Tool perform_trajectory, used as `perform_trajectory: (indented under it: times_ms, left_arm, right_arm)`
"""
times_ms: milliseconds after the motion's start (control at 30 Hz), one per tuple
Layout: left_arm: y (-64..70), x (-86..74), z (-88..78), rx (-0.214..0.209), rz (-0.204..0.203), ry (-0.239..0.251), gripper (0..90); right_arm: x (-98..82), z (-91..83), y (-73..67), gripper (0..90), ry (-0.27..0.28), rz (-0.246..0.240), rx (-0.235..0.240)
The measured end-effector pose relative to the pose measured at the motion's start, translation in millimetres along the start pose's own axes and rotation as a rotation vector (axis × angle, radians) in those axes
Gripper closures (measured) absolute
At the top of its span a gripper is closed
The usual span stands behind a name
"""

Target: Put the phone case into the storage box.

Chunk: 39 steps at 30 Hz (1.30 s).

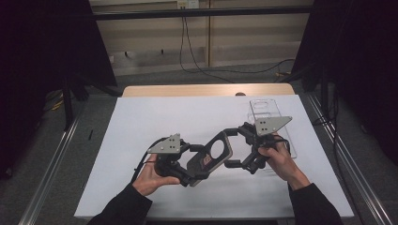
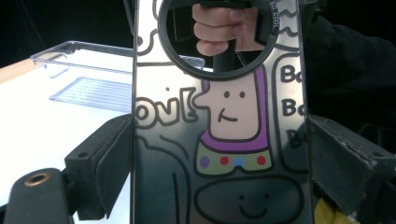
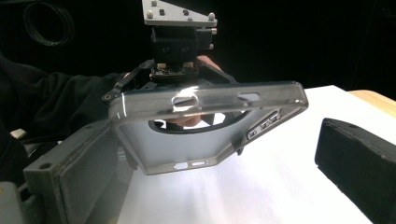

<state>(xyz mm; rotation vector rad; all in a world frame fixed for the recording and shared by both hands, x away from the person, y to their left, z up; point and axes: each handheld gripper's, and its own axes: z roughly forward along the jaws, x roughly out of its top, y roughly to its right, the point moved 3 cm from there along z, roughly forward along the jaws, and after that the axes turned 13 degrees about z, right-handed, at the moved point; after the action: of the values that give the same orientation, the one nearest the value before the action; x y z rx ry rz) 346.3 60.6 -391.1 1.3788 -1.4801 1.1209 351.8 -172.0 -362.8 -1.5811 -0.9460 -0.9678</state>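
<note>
The dark, glossy phone case with a big round camera cut-out and cartoon print (image 1: 212, 154) hung above the white sheet covering the table (image 1: 141, 126), near that sheet's middle and toward the person's edge. A clear plastic case (image 1: 266, 110) lay at the sheet's far right corner, well apart. The left gripper (image 1: 187, 174) had its padded jaws spread wide yet pressed on the printed case's two long edges, gripping it. The right gripper (image 1: 237, 147) stood at the case's other end, its near pad (image 3: 79, 163) beside the rim and its far pad (image 3: 359, 163) clear of it, so I judged it open. Doing this well probably meant holding the left grip steady while the right closed squarely on the rim. Readable letters: "ov" and "Bo", partly cut off
</note>
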Motion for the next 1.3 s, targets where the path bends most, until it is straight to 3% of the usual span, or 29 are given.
perform_trajectory:
  times_ms: [133,367,600,767,833,933,1033,1200,1300]
  left_arm:
    - [0.3,0.0,0.3,-0.002,0.001,-0.004,12.3]
    - [0.5,-0.6,1.4,-0.009,-0.004,-0.012,12.3]
    - [1.4,-0.7,2.4,-0.017,-0.002,-0.018,12.2]
    - [2.3,-1.7,3.7,-0.028,0.001,-0.024,12.3]
    - [3.1,-1.6,4.3,-0.032,0.006,-0.026,12.3]
    - [3.3,-2.0,5.1,-0.038,0.007,-0.029,12.2]
    - [3.8,-2.4,5.6,-0.042,0.008,-0.032,12.2]
    - [5.2,-2.1,6.3,-0.051,0.009,-0.032,12.3]
    - [6.1,-2.4,7.1,-0.061,0.010,-0.036,12.2]
  right_arm:
    - [-0.7,-2.0,0.4,0.0,-0.039,-0.006,-0.001]
    - [-1.7,-2.0,-1.9,0.0,-0.170,-0.030,0.004]
    - [9.1,2.0,-4.0,0.0,-0.244,-0.057,0.015]
    - [11.6,4.9,-4.7,0.0,-0.211,-0.060,0.043]
    - [10.2,7.2,-3.1,0.0,-0.225,-0.059,0.035]
    - [9.9,9.7,-4.6,1.2,-0.212,-0.054,0.062]
    - [7.7,12.5,-7.3,3.2,-0.236,-0.059,0.072]
    - [8.4,11.6,-8.1,3.5,-0.207,-0.037,0.101]
    - [7.3,10.5,-8.4,4.7,-0.216,-0.033,0.108]
